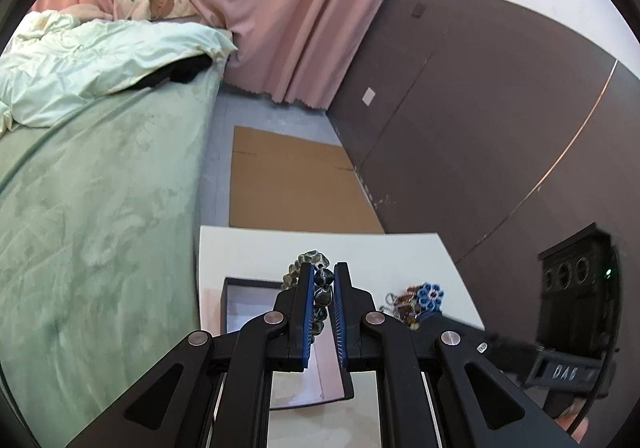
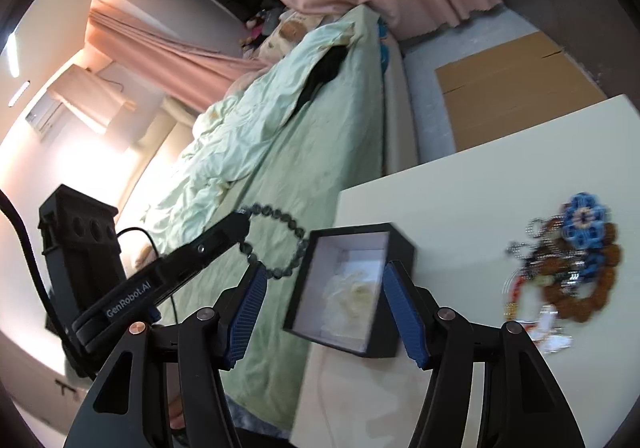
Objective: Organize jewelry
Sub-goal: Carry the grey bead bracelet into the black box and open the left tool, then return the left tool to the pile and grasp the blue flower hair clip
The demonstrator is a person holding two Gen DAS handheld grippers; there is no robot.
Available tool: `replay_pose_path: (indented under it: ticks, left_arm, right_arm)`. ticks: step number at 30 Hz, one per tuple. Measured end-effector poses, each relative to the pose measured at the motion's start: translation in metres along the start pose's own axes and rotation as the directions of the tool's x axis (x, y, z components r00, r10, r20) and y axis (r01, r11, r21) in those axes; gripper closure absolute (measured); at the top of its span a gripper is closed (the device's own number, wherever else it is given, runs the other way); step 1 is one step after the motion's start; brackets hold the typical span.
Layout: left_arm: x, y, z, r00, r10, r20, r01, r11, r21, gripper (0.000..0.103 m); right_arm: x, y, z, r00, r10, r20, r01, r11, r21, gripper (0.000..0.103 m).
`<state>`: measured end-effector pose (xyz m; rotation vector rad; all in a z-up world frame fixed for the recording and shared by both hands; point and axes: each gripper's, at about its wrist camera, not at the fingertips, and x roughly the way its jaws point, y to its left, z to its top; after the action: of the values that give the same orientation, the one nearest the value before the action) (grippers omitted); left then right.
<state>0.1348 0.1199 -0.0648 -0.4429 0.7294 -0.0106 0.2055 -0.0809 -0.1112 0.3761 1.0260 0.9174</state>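
Left tool (image 1: 323, 288) is clamped on a dark round-bead bracelet (image 2: 276, 244), gripped at one side of the loop; the rest hangs free above the green bed, left of the black open-top box with white lining (image 2: 348, 288). Loop looks limp and light; the smooth beads may slip, so a hold across the cord between beads seems best. Right tool (image 2: 322, 312) stands apart, its pads either side of the box on the white bench (image 2: 460, 184). Further right lies a tangled jewelry heap with a blue beaded flower (image 2: 560, 268).
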Motion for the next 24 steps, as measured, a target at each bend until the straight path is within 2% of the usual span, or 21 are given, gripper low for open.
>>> replay_pose_path:
  ticks: [3,5,7,9,11,20,24]
  left_arm:
    - [0.008,0.001,-0.004,0.999,0.006,-0.041,-0.007,1.0,-0.012,0.093]
    - [0.016,0.004,-0.006,0.995,0.004,-0.096,-0.008,0.999,-0.037,0.091]
    - [0.024,0.006,-0.009,0.99,0.008,-0.141,-0.015,0.999,-0.05,0.08]
    - [0.025,0.009,-0.012,0.988,0.015,-0.152,-0.025,0.998,-0.065,0.052]
    - [0.02,0.007,-0.015,0.991,0.029,-0.129,-0.038,0.997,-0.069,0.039]
    - [0.008,-0.03,-0.03,0.994,0.0,-0.108,-0.002,1.0,-0.012,0.037]
    - [0.007,-0.051,-0.042,0.994,-0.005,-0.112,0.008,1.0,0.03,0.037]
  right_arm:
    - [-0.009,-0.01,0.002,1.0,-0.03,0.0,0.03,0.999,0.017,0.042]
    - [-0.016,-0.015,0.003,0.999,-0.049,0.008,0.049,0.999,0.02,0.042]
    - [-0.023,-0.018,0.004,0.998,-0.065,0.016,0.065,0.998,0.022,0.042]
    - [-0.032,-0.023,0.004,0.997,-0.074,0.022,0.073,0.997,0.033,0.042]
    - [-0.041,-0.028,0.003,0.996,-0.08,0.032,0.078,0.996,0.046,0.042]
    - [-0.073,-0.037,-0.016,0.986,-0.152,0.073,0.145,0.985,0.093,0.042]
    - [-0.093,-0.041,-0.025,0.974,-0.203,0.102,0.193,0.976,0.101,0.042]
